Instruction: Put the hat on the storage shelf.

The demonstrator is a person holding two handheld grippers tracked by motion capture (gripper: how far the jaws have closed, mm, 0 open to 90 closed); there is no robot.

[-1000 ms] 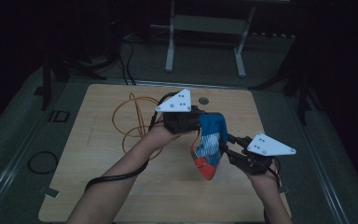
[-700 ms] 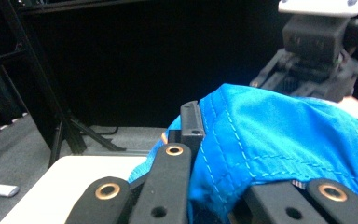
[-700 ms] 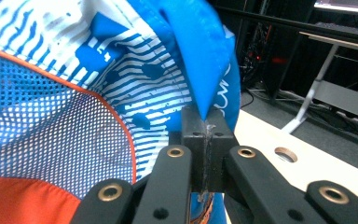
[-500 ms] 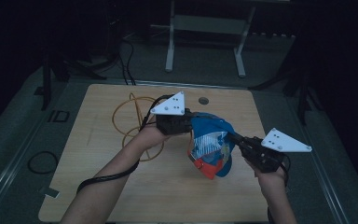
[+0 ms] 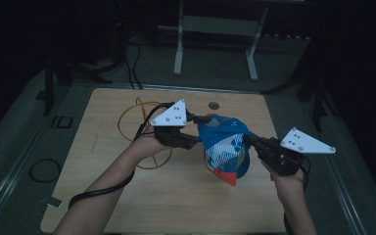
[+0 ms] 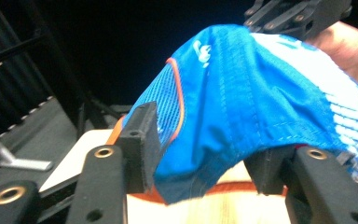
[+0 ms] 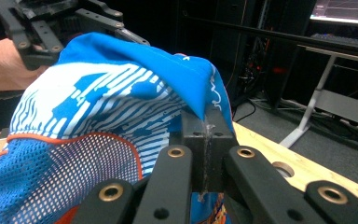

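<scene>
A blue fabric cap with white line pattern, mesh panels and orange trim (image 5: 223,149) is held in the air above the light wooden worktop (image 5: 176,196), stretched between the two claws. The left claw (image 5: 198,129) is reached in from the left on an outstretched forearm, and its jaws are seen in the left gripper view spread apart, with the cap's edge draped over and between them (image 6: 200,172); whether the fabric is actually pinched there cannot be told. The right claw (image 5: 248,139) is held by the right hand (image 5: 289,178) at the cap's other side, and in the right gripper view its jaws are pressed together on a fold of the blue cloth (image 7: 204,135). Compared with a second ago, the two claws are drawn farther apart and the cap is pulled wider between them. A loop of orange cord (image 5: 127,122) lies on the worktop behind the left forearm, near a round hole (image 5: 214,105). The room beyond is dark, with a grey metal stand (image 5: 215,44) on the floor.
</scene>
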